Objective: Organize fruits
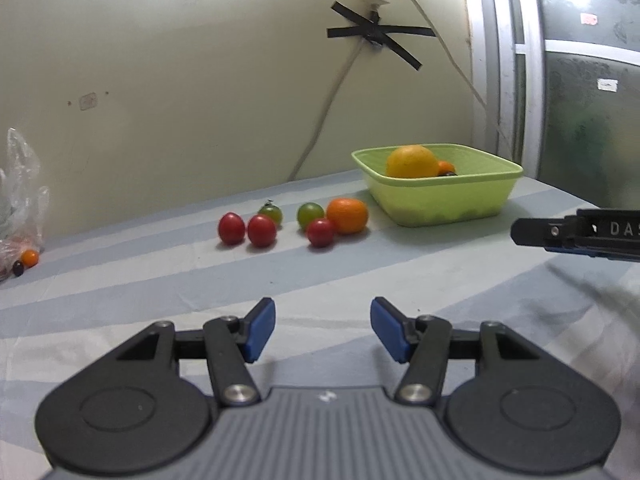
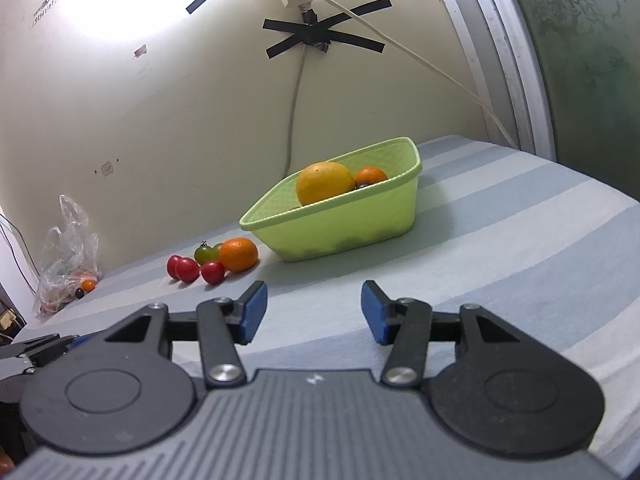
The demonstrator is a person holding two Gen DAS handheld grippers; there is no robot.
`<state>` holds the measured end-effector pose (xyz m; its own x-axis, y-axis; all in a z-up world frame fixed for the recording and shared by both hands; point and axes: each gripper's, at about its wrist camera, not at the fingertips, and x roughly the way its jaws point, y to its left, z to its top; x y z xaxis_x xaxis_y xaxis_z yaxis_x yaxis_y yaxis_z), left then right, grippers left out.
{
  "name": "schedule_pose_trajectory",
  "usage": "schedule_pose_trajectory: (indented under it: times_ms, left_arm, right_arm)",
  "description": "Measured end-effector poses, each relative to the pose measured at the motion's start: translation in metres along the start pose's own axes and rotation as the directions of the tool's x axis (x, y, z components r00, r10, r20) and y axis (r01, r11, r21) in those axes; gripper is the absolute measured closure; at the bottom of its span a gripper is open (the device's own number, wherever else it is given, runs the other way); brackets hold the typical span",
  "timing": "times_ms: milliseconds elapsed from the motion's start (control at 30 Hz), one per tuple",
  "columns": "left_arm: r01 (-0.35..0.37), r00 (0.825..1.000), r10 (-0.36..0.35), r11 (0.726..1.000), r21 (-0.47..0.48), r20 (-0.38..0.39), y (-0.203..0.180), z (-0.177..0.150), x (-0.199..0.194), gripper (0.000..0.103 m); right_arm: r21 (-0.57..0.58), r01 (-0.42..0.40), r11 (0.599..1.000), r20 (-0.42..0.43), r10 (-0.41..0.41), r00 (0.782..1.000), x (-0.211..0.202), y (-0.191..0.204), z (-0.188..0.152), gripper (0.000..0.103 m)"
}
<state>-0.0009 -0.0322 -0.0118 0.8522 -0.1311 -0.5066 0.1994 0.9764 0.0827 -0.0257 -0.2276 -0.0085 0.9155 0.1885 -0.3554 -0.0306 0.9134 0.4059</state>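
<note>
A light green tub [image 1: 436,196] sits on the striped cloth [image 1: 360,272], holding a big yellow citrus [image 1: 412,161] and, at its 3 o'clock, a small orange fruit [image 1: 446,167]. A crumpled clear bag [image 1: 20,200] lies far off at 9 o'clock. At 9 o'clock of the tub lie a loose mandarin [image 1: 347,215], three red tomatoes [image 1: 262,231] and two green ones [image 1: 310,214]. The left gripper [image 1: 323,330] and right gripper [image 2: 314,312] both stand apart above bare cloth, clasping nothing, touching no fruit
</note>
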Motion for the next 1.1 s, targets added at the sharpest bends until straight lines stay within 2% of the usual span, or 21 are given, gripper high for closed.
schedule_pose_trajectory:
  times_ms: [333, 633, 1100]
  left_arm:
    - [0.089, 0.995, -0.091, 0.995, -0.042, -0.050, 0.006, 0.001, 0.009, 0.047]
    - [0.137, 0.990, -0.138, 0.990, -0.026, -0.025, 0.005, -0.001, 0.004, 0.045]
    - [0.160, 0.987, -0.159, 0.987, -0.025, 0.026, 0.007, -0.003, -0.006, 0.043]
  right_arm:
    - [-0.003, -0.013, 1.000, -0.010, 0.013, 1.000, 0.001, 0.001, 0.000, 0.048]
    - [-0.004, 0.001, 1.000, -0.012, -0.001, 1.000, 0.002, 0.001, -0.001, 0.047]
    - [-0.032, 0.043, 0.999, -0.040, -0.045, 0.998, 0.007, 0.007, -0.002, 0.042]
